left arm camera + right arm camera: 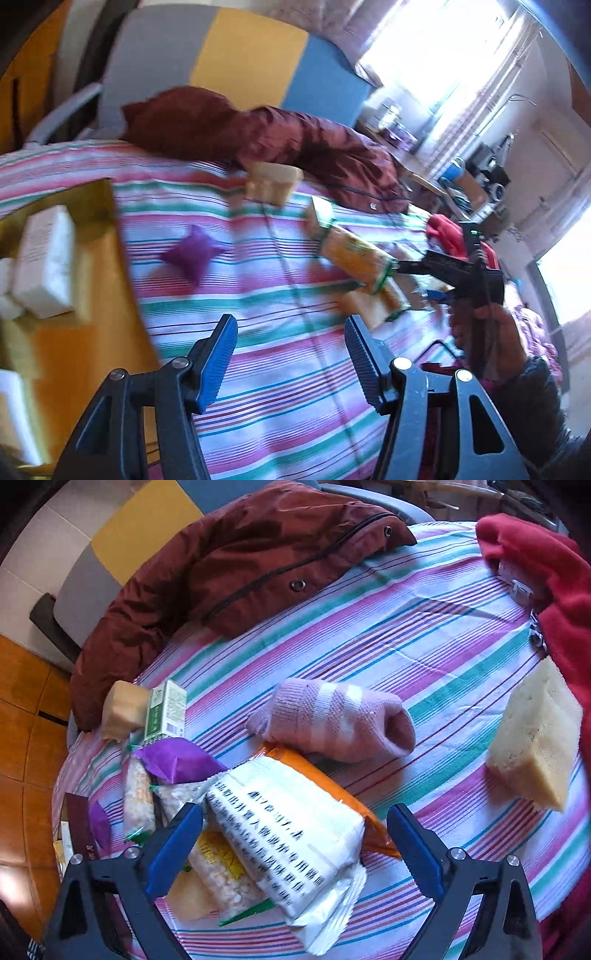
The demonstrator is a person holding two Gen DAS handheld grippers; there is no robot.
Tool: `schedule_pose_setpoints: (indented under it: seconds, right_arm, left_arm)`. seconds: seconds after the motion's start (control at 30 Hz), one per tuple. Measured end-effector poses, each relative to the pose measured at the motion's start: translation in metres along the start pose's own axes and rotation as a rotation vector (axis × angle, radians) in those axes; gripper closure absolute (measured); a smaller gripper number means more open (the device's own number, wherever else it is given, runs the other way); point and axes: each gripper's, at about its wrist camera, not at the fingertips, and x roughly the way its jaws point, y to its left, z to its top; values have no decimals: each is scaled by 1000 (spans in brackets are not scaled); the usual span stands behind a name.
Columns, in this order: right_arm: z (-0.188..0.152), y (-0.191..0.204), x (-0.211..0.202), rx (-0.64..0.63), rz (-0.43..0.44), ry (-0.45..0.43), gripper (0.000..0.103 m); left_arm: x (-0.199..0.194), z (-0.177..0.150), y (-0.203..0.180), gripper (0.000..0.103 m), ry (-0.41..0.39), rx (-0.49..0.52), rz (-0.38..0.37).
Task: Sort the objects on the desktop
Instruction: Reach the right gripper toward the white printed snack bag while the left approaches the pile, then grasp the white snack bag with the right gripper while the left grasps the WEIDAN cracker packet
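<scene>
Two claws work on the striped bench: the right claw (295, 843) stands wide and empty over the white snack packet (291, 834) lying on the heap, so I judge the pick-up step, while the left claw (291, 354), half open, holds nothing.

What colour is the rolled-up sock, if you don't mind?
The sock is pink with white stripes, clearest in the right wrist view.
</scene>
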Motion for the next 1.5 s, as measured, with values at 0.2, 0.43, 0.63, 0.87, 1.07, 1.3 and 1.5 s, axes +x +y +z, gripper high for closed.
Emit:
schedule_pose_setpoints:
  seconds: [0.2,0.43,0.63,0.87,1.07,1.3,1.5]
  right_arm:
    - [-5,2,15,-34,-39,65,19]
    - [-6,-10,12,47,1,63,9]
    - [-8,-5,10,-2,-18,49,15]
    - [-9,8,8,-109,-85,31,36]
    - [-9,10,1,-150,-118,15,39]
    - [-6,9,0,-150,-100,12,40]
    - [-3,8,0,-148,-96,13,40]
  left_arm:
    - [35,8,-12,39,56,-41,-48]
    - [61,11,-26,36,109,-27,-76]
    - [84,22,-36,36,147,-62,-133]
    - [117,35,-37,36,184,-165,-188]
    - [151,47,-24,36,213,-328,-252]
    - [187,53,-4,36,222,-520,-312]
    - [205,52,-6,36,238,-590,-366]
